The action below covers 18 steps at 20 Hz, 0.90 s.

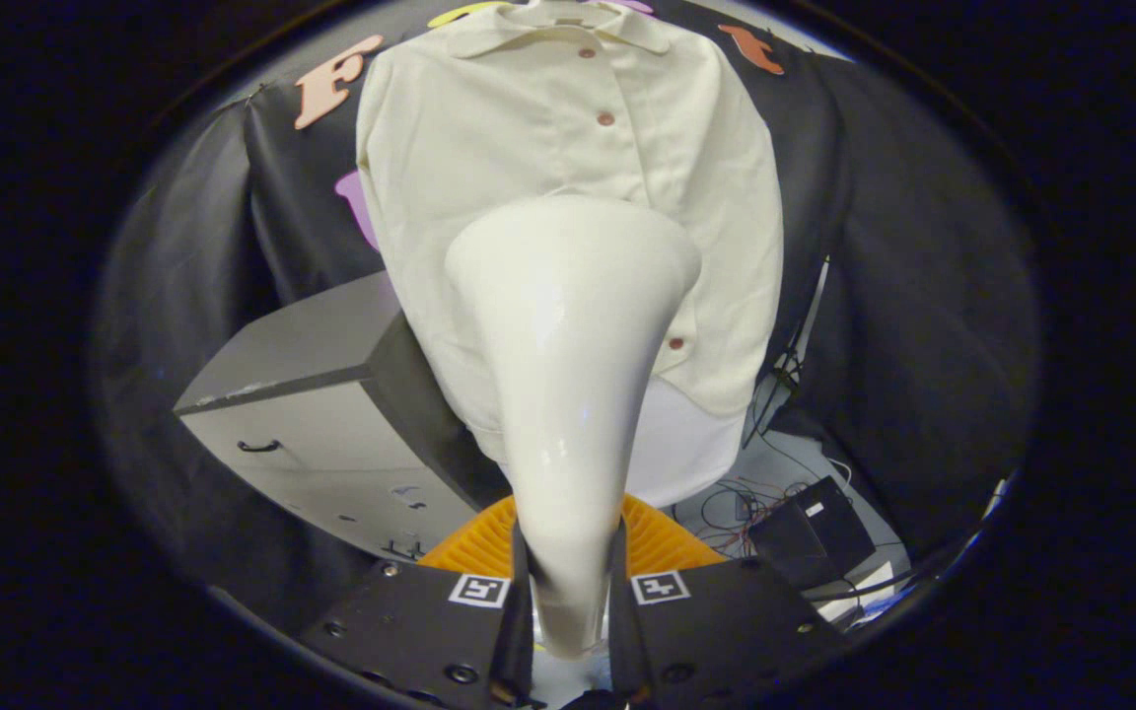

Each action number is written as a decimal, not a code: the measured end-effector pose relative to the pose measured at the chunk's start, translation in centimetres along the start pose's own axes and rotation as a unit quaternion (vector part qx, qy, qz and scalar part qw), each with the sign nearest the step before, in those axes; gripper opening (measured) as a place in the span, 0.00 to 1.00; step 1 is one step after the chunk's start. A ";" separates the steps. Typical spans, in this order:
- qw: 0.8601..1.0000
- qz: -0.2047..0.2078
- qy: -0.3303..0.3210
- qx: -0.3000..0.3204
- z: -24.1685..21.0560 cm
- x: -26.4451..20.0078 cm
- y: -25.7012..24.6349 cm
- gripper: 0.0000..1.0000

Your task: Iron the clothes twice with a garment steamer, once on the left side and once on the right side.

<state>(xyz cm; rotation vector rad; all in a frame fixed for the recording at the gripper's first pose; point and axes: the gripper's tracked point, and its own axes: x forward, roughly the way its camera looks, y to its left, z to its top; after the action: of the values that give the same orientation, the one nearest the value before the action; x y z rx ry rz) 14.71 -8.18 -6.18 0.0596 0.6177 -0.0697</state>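
A cream button-up shirt [538,138] with a collar and brown buttons hangs against the booth's black wall, ahead of the fingers. My gripper [570,582] is shut on the handle of a glossy white garment steamer [568,335]. The steamer rises from between the fingers, and its wide head sits in front of the shirt's lower middle, a little right of the button line's lower part. Whether the head touches the cloth I cannot tell. The steamer hides part of the shirt's front and hem.
A grey box-like cabinet [321,394] stands to the left of the shirt, close to its hem. A black box [815,532] with loose cables [775,463] lies on the pale floor to the right. Black cloth [923,296] closes the booth on both sides.
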 end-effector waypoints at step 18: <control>0.952 0.027 -0.303 -0.039 8.5 -21.6 11.2 0.30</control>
<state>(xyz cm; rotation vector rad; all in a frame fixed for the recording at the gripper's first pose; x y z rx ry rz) 2.97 3.36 13.64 -0.0224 0.0030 -0.0071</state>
